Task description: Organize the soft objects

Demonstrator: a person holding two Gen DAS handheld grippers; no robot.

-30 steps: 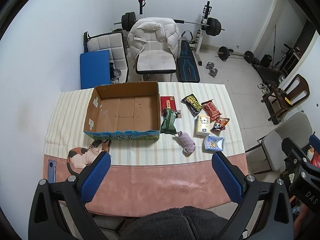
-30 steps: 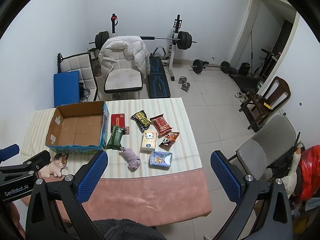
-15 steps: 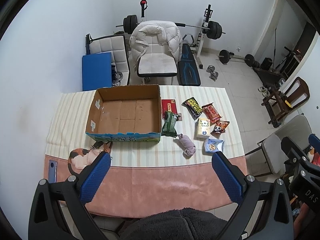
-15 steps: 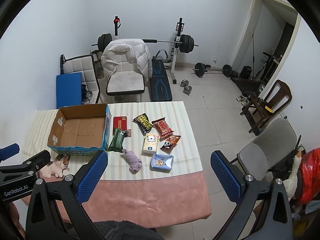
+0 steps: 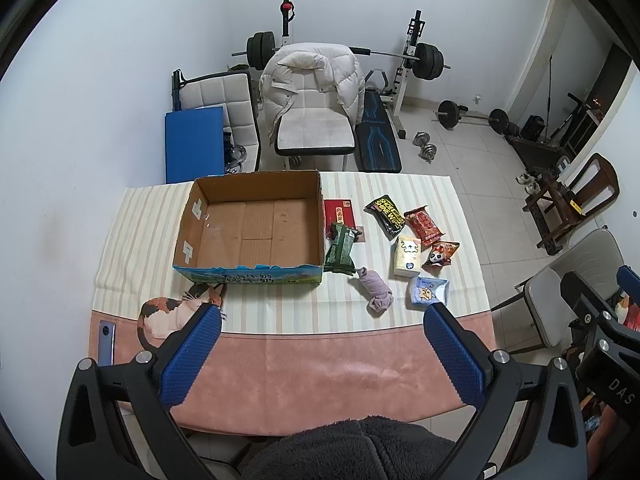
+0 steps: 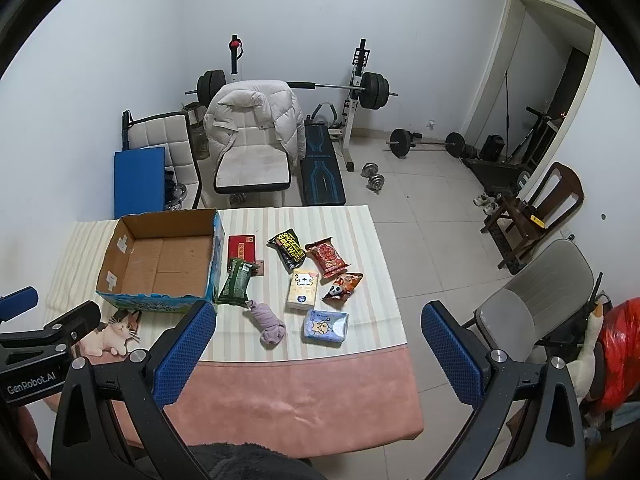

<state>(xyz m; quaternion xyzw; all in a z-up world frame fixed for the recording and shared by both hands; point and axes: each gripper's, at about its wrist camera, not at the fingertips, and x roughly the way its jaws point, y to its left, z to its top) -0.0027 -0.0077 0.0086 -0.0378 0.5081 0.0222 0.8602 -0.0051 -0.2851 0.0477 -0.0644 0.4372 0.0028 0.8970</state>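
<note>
An empty open cardboard box stands on the striped tablecloth. To its right lie several soft packs: a green pack, a rolled purple sock, a cream tissue pack, a blue tissue pack, a black wipes pack, a red pack and a small panda snack bag. My left gripper and right gripper are both open and empty, held high above the table's near edge.
A cat plush and a phone lie at the table's front left. A red flat packet lies beside the box. Chairs, a weight bench and dumbbells stand behind the table; a grey chair stands right.
Both cameras have risen and pulled back slightly, so the table looks smaller and lower in view. Nothing on the table has moved; both grippers stay open.
</note>
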